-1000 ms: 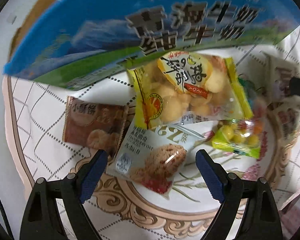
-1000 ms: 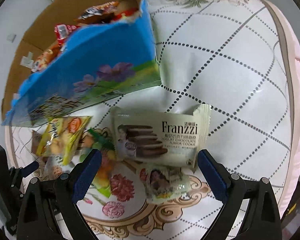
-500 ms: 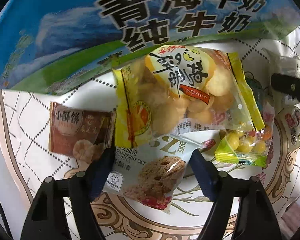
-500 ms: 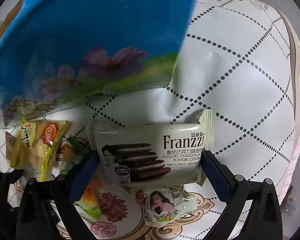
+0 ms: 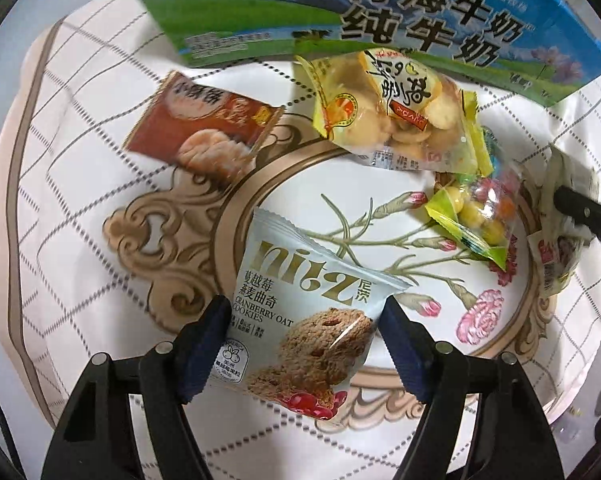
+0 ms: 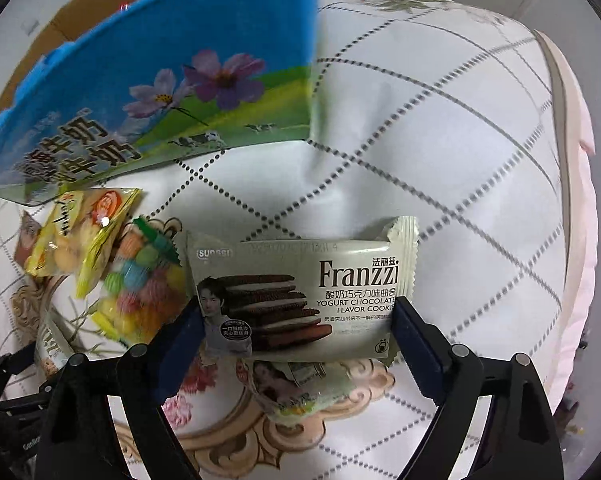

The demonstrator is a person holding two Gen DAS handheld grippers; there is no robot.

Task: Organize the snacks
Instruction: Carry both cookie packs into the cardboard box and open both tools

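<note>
Snacks scattered on patterned tablecloth (image 5: pixel 80 208). Left gripper (image 5: pixel 304 344) clamps Nitz cranberry oat cookie packet (image 5: pixel 300 320), low centre of its frame. Right gripper (image 6: pixel 296 332) pinches Franzzi yogurt chocolate cookie packet (image 6: pixel 300 292) at both ends, centre frame. Blue milk carton box (image 6: pixel 160 80) upper left; yellow biscuit bag (image 5: pixel 396 112) and candy bag (image 6: pixel 140 284) nearby.

Cranberry cookie packet (image 5: pixel 300 320): glossy plastic film, crinkled. Franzzi packet (image 6: pixel 300 296): satin plastic wrapper. Candy bag (image 5: pixel 476 216): clear shiny plastic. Milk carton (image 6: pixel 160 92): printed cardboard, smooth. Tablecloth (image 6: pixel 440 160): smooth printed vinyl. Tongs' pads (image 5: pixel 204 352): matt blue.
</note>
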